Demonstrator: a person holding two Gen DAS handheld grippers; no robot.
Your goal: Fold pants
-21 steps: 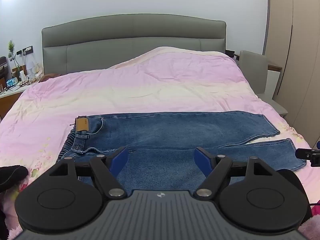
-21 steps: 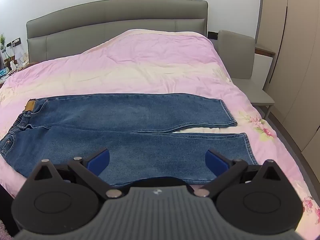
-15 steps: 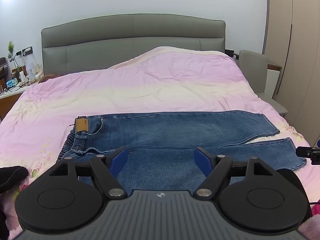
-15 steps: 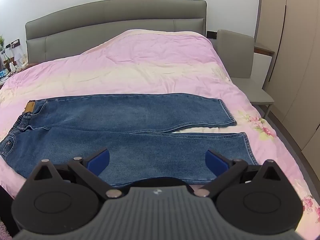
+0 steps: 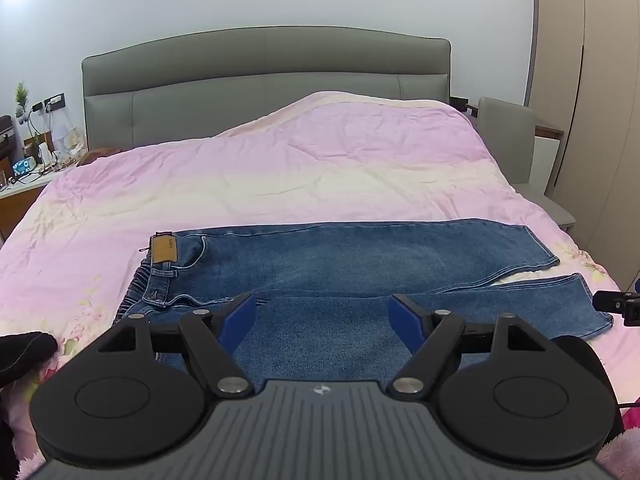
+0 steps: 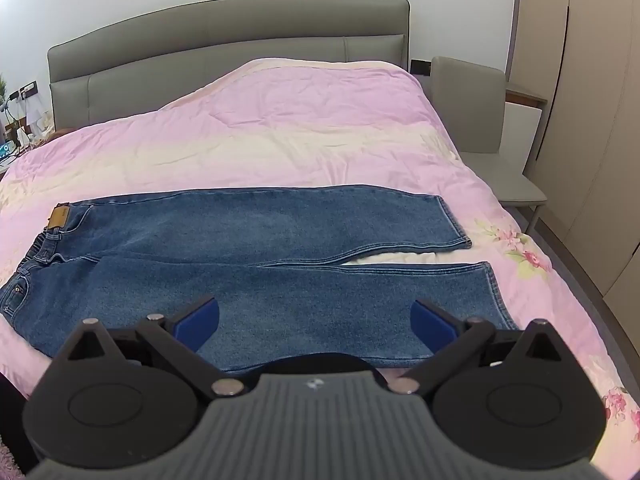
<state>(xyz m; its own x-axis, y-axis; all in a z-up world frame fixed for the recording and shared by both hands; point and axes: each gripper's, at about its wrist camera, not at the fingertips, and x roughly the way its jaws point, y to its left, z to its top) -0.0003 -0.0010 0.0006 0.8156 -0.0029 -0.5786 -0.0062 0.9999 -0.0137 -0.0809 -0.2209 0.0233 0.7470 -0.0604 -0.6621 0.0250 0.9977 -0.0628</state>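
Observation:
Blue jeans (image 5: 340, 264) (image 6: 256, 256) lie flat across the pink bedspread, waistband with its tan patch (image 5: 164, 250) (image 6: 60, 217) to the left and both legs running right, slightly apart at the hems. My left gripper (image 5: 322, 316) hovers open above the near leg's upper part, close to the waist. My right gripper (image 6: 314, 322) stands open above the near leg toward its hem. Nothing sits between either pair of blue pads. A black part of the right gripper (image 5: 618, 304) shows at the left wrist view's right edge.
The bed (image 5: 280, 184) has a grey padded headboard (image 5: 264, 76). A grey chair (image 6: 480, 120) stands at its right side, with wardrobe doors (image 6: 592, 100) beyond. A cluttered nightstand (image 5: 28, 164) is at the left. A dark item (image 5: 24, 350) lies at the bed's near left.
Both views have barely shifted; the jeans and both open grippers stand as before.

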